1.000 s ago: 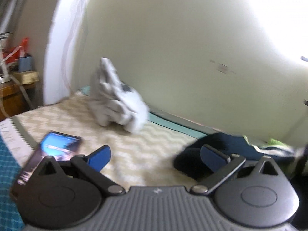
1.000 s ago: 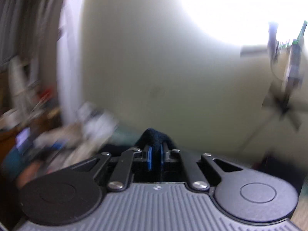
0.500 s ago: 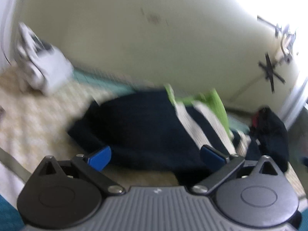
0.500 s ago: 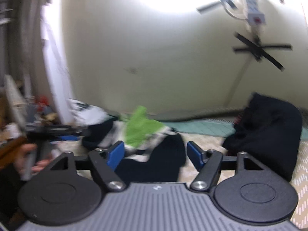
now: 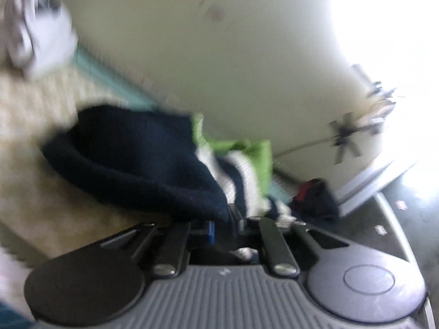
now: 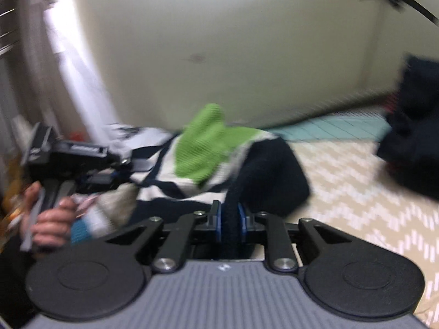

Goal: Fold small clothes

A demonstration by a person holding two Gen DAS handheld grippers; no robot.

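Navy knit garment [image 5: 142,164] looks fuzzy; matt black plastic right gripper [image 6: 230,220], ribbed grey body

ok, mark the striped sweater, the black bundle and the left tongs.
striped sweater [image 6: 203,142]: right wrist view, green panel.
black bundle [image 6: 411,137]: right wrist view, its middle.
left tongs [image 6: 109,175]: right wrist view, at the tips.

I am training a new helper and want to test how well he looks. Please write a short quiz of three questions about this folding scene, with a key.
1. True or false: the right gripper is shut on navy cloth of the sweater.
2. Which colour shows on the sweater beside navy and white? A red, B green, C yellow.
3. What does the sweater lie on?

Key
1. True; the jaws have just been closing and cloth sits between them.
2. B.
3. A bedcover with a zigzag pattern.
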